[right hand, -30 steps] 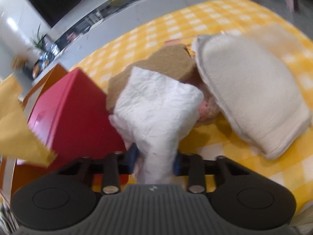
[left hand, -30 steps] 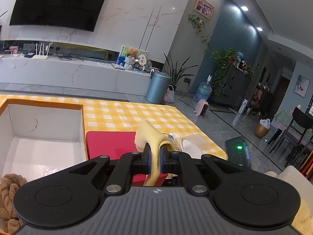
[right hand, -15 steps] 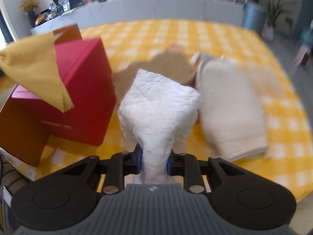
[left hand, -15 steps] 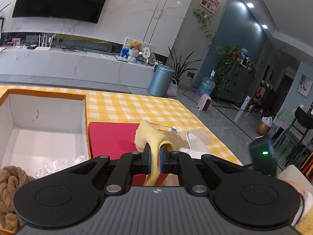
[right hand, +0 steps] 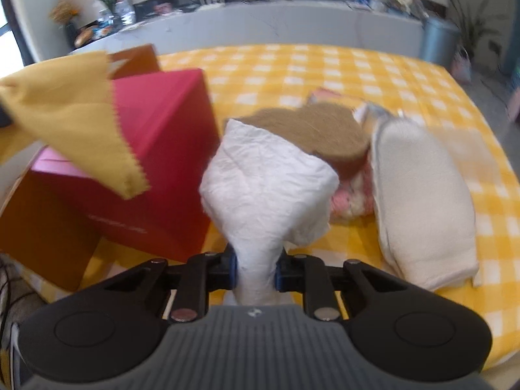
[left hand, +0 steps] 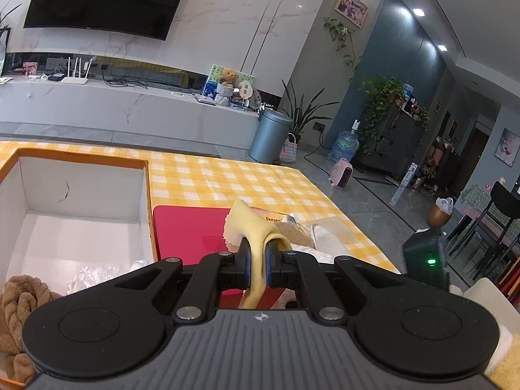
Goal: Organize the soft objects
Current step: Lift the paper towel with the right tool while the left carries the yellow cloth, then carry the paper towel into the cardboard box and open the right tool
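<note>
Filling the lower part of the left wrist frame, the left gripper (left hand: 257,261) is showing a grey ribbed centre plate with a small round emblem, flanked by 2 matte black discs, while 2 black linkage arms carrying silver screw heads are running up to blue-padded fingers (left hand: 247,260). The right gripper (right hand: 255,268), across the bottom of the right wrist frame, is showing the same build: grey ribbed plate, 2 black discs, silver screws on angled black arms, and blue pads at the fingers (right hand: 232,268).
</note>
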Demonstrator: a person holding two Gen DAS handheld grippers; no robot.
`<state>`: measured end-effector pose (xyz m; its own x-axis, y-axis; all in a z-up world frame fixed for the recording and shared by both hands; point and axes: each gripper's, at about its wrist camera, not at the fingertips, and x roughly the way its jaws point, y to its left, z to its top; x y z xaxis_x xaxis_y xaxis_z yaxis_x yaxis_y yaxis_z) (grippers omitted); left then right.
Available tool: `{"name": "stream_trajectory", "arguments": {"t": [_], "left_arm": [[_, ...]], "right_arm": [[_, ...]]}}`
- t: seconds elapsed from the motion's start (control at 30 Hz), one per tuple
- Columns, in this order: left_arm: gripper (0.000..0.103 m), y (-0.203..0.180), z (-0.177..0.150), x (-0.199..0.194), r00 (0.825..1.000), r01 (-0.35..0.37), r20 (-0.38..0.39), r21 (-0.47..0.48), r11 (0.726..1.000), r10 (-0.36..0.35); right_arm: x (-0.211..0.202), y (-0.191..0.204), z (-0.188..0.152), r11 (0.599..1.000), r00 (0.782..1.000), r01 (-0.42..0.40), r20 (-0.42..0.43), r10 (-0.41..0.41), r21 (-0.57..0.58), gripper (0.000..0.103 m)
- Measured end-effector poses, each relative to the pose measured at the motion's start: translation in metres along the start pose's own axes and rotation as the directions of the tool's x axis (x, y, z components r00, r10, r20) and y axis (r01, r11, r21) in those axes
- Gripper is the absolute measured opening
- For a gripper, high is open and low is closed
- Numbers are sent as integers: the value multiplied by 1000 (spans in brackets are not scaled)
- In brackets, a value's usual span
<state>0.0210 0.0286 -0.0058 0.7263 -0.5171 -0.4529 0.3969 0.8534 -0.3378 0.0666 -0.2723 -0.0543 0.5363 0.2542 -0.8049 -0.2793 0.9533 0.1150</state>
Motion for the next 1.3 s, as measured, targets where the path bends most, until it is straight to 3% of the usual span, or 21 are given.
{"name": "stream_trajectory", "arguments": {"t": [0.13,0.3,0.47,0.73,0.93,1.13,1.3], "left_arm": [[8,-2,2,-4,1000,8,12,5,1000,-8],[8,-3,2,-6,1000,8,24,7,1000,-8],[4,-1,3,-3,1000,13,7,-9,1000,-13],[3,1,5,-3,1000,10,8,-25,1000,-10],[3,7,11,-26,997,-17,75,-27,999,19],[3,33,20,-64,985,-67,154,-93,993,81],[3,55,22,-92,966,-131,207,-115,985,153]], "right_arm": [[-33,2,7,996,991,-90,97,91,-12,19],[-76,-18,10,955,921,-285,298,250,81,19],[-96,-29,11,932,881,-331,403,248,151,19],[-105,-33,13,930,874,-323,432,223,175,19],[-111,-22,18,937,867,-325,438,239,133,19],[-116,19,32,936,854,-347,430,293,52,19],[-109,72,50,937,868,-347,365,336,-39,19]]}}
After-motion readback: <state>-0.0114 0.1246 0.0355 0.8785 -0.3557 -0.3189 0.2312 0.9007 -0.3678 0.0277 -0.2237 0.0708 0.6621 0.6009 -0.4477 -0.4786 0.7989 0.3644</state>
